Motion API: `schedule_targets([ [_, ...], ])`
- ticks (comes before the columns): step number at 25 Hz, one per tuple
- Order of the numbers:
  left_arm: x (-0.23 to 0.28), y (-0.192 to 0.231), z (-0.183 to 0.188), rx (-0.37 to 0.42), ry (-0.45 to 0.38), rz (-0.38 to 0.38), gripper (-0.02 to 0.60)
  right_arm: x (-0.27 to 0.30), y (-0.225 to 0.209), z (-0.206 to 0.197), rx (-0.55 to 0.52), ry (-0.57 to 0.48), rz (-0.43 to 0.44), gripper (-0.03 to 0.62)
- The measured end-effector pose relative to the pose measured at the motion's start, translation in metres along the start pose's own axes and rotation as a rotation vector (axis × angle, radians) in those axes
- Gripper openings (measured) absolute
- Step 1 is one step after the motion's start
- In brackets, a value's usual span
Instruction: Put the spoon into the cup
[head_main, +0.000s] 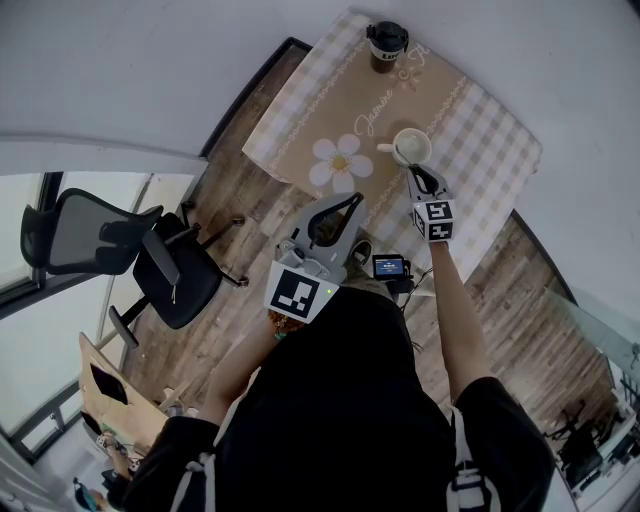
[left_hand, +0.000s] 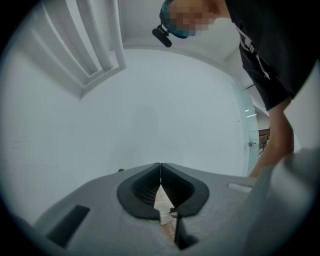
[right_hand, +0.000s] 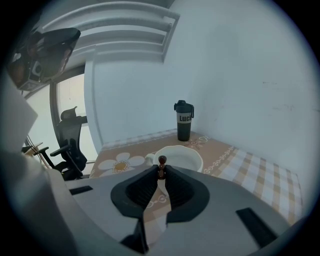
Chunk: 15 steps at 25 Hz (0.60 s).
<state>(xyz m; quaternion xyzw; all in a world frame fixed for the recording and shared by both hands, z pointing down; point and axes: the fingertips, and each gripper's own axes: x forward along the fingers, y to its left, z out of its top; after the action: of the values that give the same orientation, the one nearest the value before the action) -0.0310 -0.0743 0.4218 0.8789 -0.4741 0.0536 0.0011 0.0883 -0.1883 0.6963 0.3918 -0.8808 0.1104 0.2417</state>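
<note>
Head view: the white cup (head_main: 412, 146) stands on the checked tablecloth (head_main: 490, 130), with a dark bottle (head_main: 386, 45) well beyond it. The right gripper (head_main: 418, 175) has its tips just on the near side of the cup's rim. The left gripper (head_main: 355, 200) is held back, well short of the cup and taking no part. The spoon cannot be made out from here. Left gripper view: its jaws are pressed together with nothing between them, and they face a bare wall. Right gripper view: the jaws are clamped on the spoon (right_hand: 162, 161), held just in front of the cup (right_hand: 182, 157), with the bottle (right_hand: 183, 121) behind the cup. Only a brown knobbed handle end shows. It points upward above the jaw tips, so the long axis is judged near upright, with the bowl hanging below out of sight. Risks: the grip is a narrow pinch near one end, so the spoon may swivel or slip. The unseen lower end may catch the rim and tip the cup, or a release short of the rim may drop the spoon onto the cloth.
</note>
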Motion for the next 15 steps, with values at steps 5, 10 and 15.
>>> schedule_targets([
  [5, 0.0007, -0.0035, -0.0036, -0.032, 0.005, -0.002, 0.017, -0.0020, -0.0015, -0.0012, 0.007, 0.007, -0.007, 0.051],
  [10, 0.0025, -0.0032, -0.0013, -0.031, -0.004, -0.008, 0.017, -0.0038, -0.0017, 0.0006, 0.016, 0.004, -0.007, 0.074],
  [15, 0.0039, -0.0040, -0.0008, -0.036, -0.004, -0.010, 0.017, -0.0088, 0.0012, 0.0002, 0.033, 0.000, -0.001, 0.086],
])
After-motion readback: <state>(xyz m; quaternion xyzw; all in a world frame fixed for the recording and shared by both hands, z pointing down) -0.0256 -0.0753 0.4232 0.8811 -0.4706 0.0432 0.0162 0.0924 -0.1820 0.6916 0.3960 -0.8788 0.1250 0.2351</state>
